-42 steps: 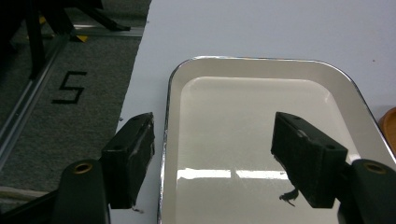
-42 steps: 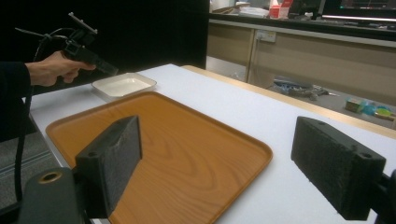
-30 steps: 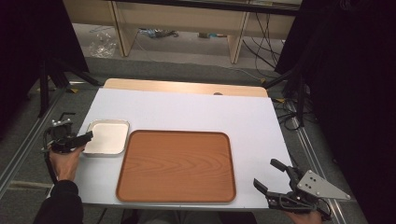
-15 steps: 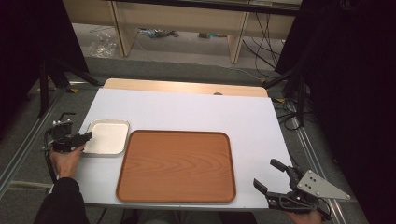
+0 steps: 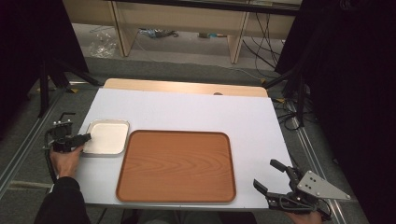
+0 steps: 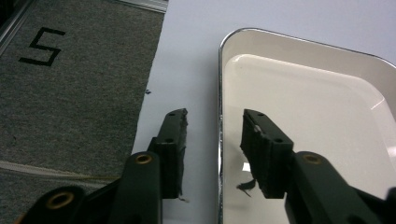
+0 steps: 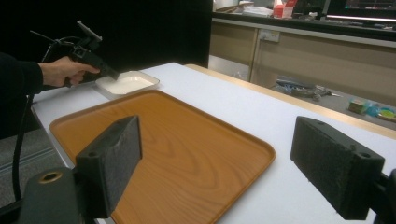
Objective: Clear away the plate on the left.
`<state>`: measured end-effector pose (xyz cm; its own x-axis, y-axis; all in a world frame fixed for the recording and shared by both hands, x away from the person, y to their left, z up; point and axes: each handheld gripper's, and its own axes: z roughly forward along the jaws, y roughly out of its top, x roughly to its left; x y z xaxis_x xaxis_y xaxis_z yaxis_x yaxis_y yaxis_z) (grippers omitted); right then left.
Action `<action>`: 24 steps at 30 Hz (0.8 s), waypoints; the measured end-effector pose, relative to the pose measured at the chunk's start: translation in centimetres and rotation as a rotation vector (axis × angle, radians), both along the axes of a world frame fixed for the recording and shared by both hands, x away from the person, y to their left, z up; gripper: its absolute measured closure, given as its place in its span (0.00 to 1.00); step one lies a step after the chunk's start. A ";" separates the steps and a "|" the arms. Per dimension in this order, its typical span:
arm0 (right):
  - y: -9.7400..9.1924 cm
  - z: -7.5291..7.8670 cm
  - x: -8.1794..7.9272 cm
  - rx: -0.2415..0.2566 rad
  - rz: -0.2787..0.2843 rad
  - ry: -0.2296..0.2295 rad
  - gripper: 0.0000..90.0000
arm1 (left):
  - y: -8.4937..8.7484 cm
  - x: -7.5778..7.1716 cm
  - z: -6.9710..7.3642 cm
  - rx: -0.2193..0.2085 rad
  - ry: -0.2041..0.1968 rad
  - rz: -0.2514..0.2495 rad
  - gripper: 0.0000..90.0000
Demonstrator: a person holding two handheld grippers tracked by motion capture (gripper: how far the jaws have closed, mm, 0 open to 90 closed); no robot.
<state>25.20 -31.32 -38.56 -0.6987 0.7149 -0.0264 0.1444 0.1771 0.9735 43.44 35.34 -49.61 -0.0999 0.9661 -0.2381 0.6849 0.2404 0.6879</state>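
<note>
A small white enamel tray (image 5: 108,136) lies at the table's left, empty. My left gripper (image 5: 87,137) reaches it from the left and straddles its near-left rim (image 6: 219,140), one jaw outside on the table and one inside. The jaws have just been closing with the rim between them, but a gap shows on each side of the rim. My right gripper (image 5: 265,173) rests at the table's front right corner, open, with nothing between its pads (image 7: 112,158). From the right gripper view the left gripper (image 7: 112,74) and the white tray (image 7: 127,83) show far off.
A large wooden tray (image 5: 176,165) with a raised rim lies empty in the middle of the white table (image 5: 196,112), right beside the white tray. Past the table's left edge is grey carpet (image 6: 70,93). Shelving and cables stand behind the table.
The left gripper's jaws have narrowed around the white tray's rim, and the hand has barely shifted. The right gripper has kept still.
</note>
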 end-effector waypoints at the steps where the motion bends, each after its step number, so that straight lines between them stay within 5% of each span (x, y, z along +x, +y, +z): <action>1: 0.0 0.0 0.1 -0.002 0.000 -0.016 0.19 | 0.0 0.0 0.0 0.000 0.000 0.001 0.69; 6: 0.1 -0.1 0.1 0.020 0.015 -0.004 0.19 | 0.2 0.0 0.0 0.005 0.009 0.006 0.73; 7: -0.2 0.1 -0.1 -0.017 0.006 0.016 0.19 | 0.2 0.0 -0.1 0.004 0.009 0.006 0.74; 17: 0.0 0.0 0.0 0.001 0.004 0.004 0.19 | 0.1 0.1 -0.1 0.006 0.005 0.012 0.81; 19: 0.0 -0.1 0.2 0.011 0.010 -0.028 0.19 | 0.2 0.1 -0.2 -0.025 -0.004 0.006 0.84; 20: -0.1 0.0 0.0 -0.003 0.005 0.007 0.19 | 0.1 0.2 -0.1 -0.040 -0.001 0.008 0.90; 24: -0.2 0.1 -0.1 -0.019 0.005 0.017 0.19 | 0.1 0.2 0.0 -0.043 0.012 -0.013 0.95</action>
